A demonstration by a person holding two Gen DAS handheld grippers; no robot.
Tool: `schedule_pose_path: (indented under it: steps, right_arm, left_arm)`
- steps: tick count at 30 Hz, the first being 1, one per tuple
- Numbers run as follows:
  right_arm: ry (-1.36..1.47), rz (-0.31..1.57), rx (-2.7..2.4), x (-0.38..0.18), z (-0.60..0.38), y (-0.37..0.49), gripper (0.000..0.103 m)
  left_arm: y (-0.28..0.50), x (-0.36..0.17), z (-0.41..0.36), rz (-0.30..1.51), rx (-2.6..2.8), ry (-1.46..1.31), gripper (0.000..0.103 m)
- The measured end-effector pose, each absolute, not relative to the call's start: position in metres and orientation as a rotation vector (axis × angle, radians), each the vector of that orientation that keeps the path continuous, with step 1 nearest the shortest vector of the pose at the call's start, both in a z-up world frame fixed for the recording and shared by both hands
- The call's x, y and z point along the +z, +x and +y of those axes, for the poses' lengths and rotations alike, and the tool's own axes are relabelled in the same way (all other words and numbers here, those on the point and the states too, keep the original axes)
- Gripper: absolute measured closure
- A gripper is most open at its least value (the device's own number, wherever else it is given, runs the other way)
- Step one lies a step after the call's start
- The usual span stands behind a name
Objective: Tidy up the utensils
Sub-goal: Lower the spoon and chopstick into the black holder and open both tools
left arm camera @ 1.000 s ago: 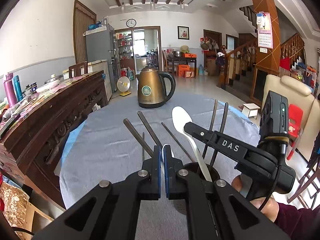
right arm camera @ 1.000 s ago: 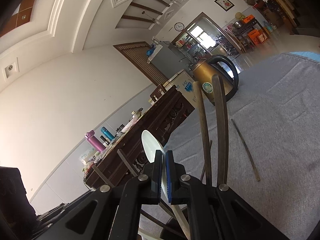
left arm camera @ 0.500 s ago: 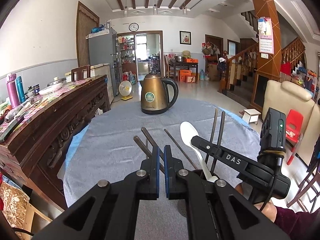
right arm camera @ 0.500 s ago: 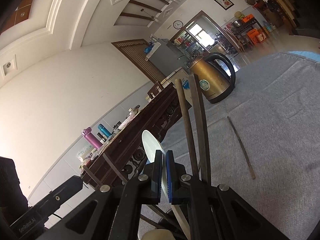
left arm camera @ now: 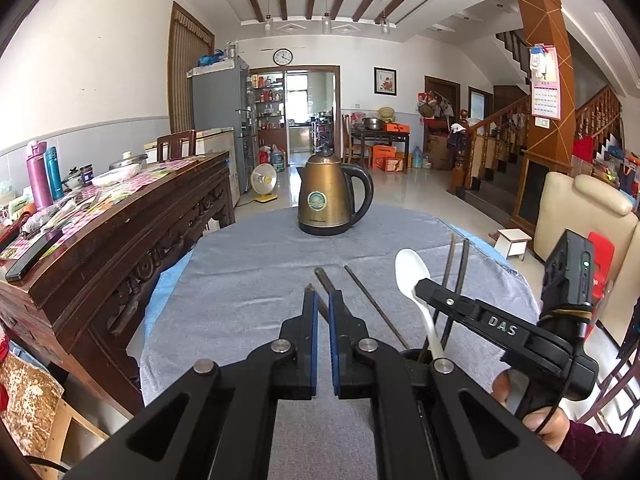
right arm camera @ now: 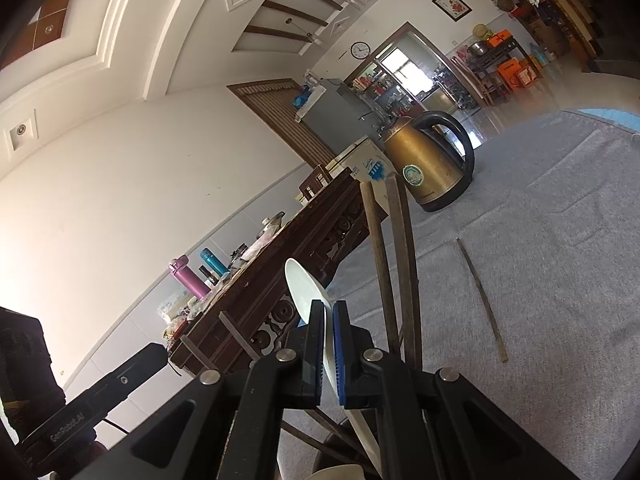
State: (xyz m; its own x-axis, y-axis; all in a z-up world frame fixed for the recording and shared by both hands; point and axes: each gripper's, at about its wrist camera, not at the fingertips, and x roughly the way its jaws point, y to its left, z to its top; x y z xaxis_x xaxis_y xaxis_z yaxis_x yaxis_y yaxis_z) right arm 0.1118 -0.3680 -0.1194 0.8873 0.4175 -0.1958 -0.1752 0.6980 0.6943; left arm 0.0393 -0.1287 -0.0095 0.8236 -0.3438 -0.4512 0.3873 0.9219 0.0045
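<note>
A dark utensil holder [left arm camera: 416,356] stands on the grey tablecloth [left arm camera: 248,280] below and between both grippers, mostly hidden. A white spoon [left arm camera: 412,276] and several dark chopsticks [left arm camera: 460,264] stand in it. My right gripper [right arm camera: 328,312] is shut on the white spoon [right arm camera: 306,292], with two chopsticks [right arm camera: 396,256] upright beside it. The right gripper also shows in the left wrist view [left arm camera: 424,286]. My left gripper [left arm camera: 323,300] is nearly shut with a narrow gap and holds nothing; two chopsticks [left arm camera: 324,280] lean behind its tips. One loose chopstick [right arm camera: 482,300] lies on the cloth.
A bronze electric kettle [left arm camera: 332,196] stands at the table's far side. A carved dark wooden sideboard [left arm camera: 120,232] with bottles and clutter runs along the left. A cream chair [left arm camera: 580,216] and stairs are at the right.
The left gripper has risen and drawn back from the holder; its jaws have opened a slight gap. The right gripper stays shut on the spoon, and the upright chopsticks have shifted left in its view.
</note>
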Motion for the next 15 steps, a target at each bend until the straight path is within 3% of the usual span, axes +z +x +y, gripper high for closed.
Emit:
schedule_pose_path:
  steps: [4,6,8,15]
  right_arm:
    - [0.709,0.355,0.337,-0.1176,-0.3671,0.1079,0.094]
    - [0.711,0.352,0.333,-0.1167,-0.3681,0.1068,0.087]
    - [0.715,0.35,0.329,-0.1159,-0.3701,0.106,0.073]
    - [0.699,0.344,0.331,-0.1099,-0.3715,0.1039,0.073]
  left_arm:
    - [0.0431,-0.0083,-0.1227,0.461,-0.372,0.087,0.099]
    - [0.0431,-0.0078,-0.1215,0.462,-0.368,0.083,0.099]
    - [0.0451,-0.0077,-0.1202,0.465,-0.365,0.081,0.099]
    - [0.0489,-0.0081,-0.1177,0.475,-0.36,0.073,0.099]
